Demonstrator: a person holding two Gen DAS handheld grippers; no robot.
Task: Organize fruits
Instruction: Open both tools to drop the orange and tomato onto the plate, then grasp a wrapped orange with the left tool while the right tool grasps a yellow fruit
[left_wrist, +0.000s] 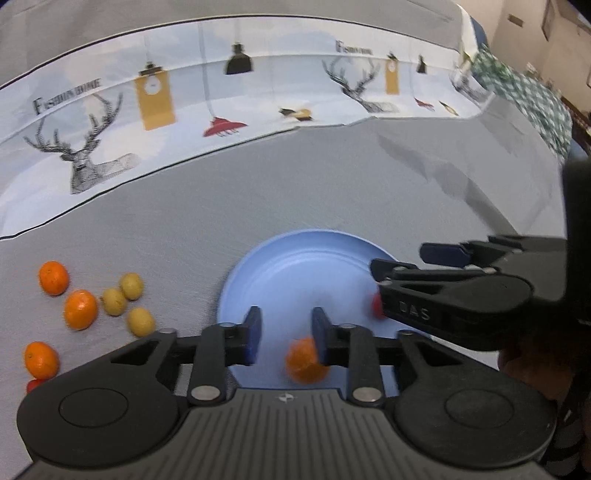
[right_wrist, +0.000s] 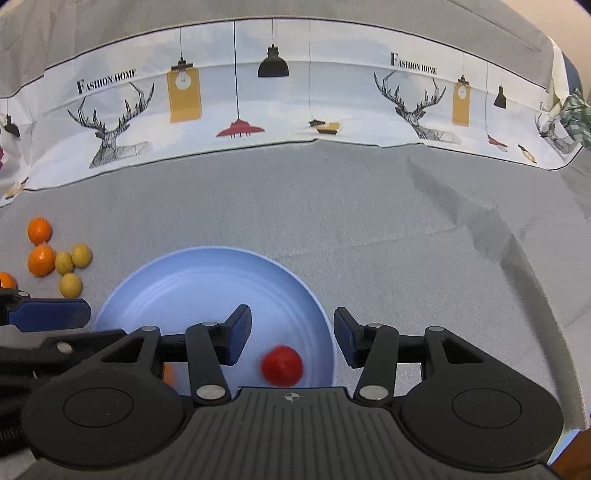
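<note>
I am mid-way through loading the blue plate (right_wrist: 207, 273). My left tongs (left_wrist: 284, 332) hang released over its near rim, an orange (left_wrist: 304, 363) lying free at their five o'clock. My right tongs (right_wrist: 291, 339) gape above a red fruit (right_wrist: 282, 365) on the plate. Next I judge I must reach for the loose oranges (left_wrist: 80, 309) and yellow fruits (left_wrist: 127, 301) at nine o'clock on the tabletop (left_wrist: 332, 192).

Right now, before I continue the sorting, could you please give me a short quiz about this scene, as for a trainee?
1. True or false: the red fruit lies on the blue plate.
2. How many yellow fruits lie on the grey cloth?
3. The right gripper is: A) shut on an orange, B) open, C) out of view.
Key: 1 true; 2 three; 3 B.
</note>
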